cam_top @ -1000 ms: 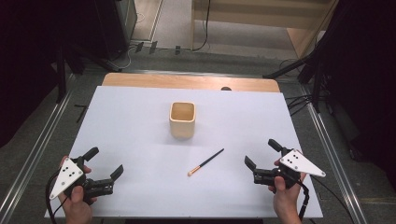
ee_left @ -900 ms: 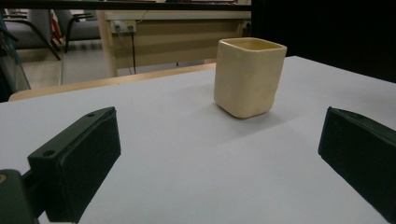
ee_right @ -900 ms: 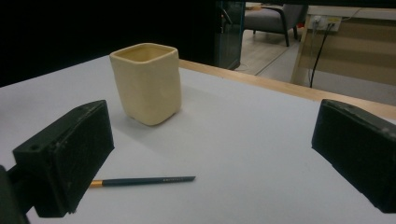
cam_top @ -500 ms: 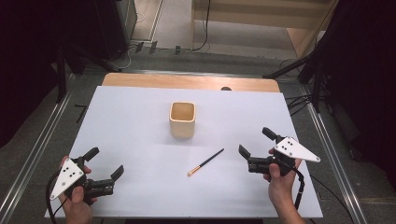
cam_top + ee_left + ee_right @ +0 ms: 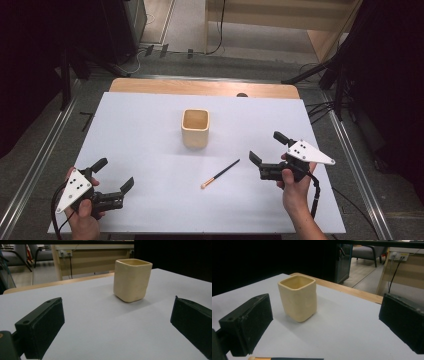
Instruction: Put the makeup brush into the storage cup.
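A square cream cup point(image 5: 195, 127) stands upright in the middle of the white table point(image 5: 140, 130). A thin black-handled brush point(image 5: 220, 174) with a pale tip lies flat in front of it, slightly right. My right gripper point(image 5: 267, 148) is open, just right of the brush, jaws pointing left at the cup. My left gripper point(image 5: 114, 174) is open near the front left corner with nothing between its jaws. The left gripper view shows the cup point(image 5: 132, 280) beyond the open left gripper point(image 5: 116, 325). Between the right gripper's point(image 5: 324, 325) jaws appear the cup point(image 5: 298, 297) and the brush point(image 5: 287, 358).
A wooden strip point(image 5: 200, 87) borders the table's far edge. Metal rails point(image 5: 35, 165) run along both sides, with cables on the floor behind. Dark stands point(image 5: 345, 65) rise at the back right.
My right gripper has moved left and slightly away from the front edge, closer to the brush. The left gripper, cup and brush have stayed put.
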{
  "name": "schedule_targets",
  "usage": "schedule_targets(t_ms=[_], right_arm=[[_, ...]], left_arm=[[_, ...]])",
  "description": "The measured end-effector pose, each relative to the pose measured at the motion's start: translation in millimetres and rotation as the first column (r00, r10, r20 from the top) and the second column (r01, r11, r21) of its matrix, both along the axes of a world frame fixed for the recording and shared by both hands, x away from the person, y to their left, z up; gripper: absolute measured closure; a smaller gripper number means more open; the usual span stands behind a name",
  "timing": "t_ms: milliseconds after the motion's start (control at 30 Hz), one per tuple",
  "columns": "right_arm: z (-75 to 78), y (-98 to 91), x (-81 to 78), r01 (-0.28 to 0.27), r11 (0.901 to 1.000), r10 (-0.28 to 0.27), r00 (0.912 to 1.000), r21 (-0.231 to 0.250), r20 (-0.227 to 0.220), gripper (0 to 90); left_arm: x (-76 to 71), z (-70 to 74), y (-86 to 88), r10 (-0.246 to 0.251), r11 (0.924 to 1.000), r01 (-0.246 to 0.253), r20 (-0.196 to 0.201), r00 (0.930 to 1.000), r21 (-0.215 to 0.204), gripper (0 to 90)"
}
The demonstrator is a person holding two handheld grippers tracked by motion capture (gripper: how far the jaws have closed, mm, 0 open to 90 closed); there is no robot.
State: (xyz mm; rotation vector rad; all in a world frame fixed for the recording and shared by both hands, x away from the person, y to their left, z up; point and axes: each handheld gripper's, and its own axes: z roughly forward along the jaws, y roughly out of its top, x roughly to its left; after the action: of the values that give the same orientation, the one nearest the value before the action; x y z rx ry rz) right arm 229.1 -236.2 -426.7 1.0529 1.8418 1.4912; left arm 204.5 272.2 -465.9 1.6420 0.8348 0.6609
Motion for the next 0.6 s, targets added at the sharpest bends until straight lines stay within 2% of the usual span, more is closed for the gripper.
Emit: schedule_targets(t_ms=[600], right_arm=[[0.5, 14.7, 15.5, -0.043, 0.999, 0.043, 0.9989, -0.01, -0.02, 0.0]], left_arm=[[-0.4, 0.4, 0.8, -0.003, 1.0, 0.003, -0.005, 1.0, -0.002, 0.0]])
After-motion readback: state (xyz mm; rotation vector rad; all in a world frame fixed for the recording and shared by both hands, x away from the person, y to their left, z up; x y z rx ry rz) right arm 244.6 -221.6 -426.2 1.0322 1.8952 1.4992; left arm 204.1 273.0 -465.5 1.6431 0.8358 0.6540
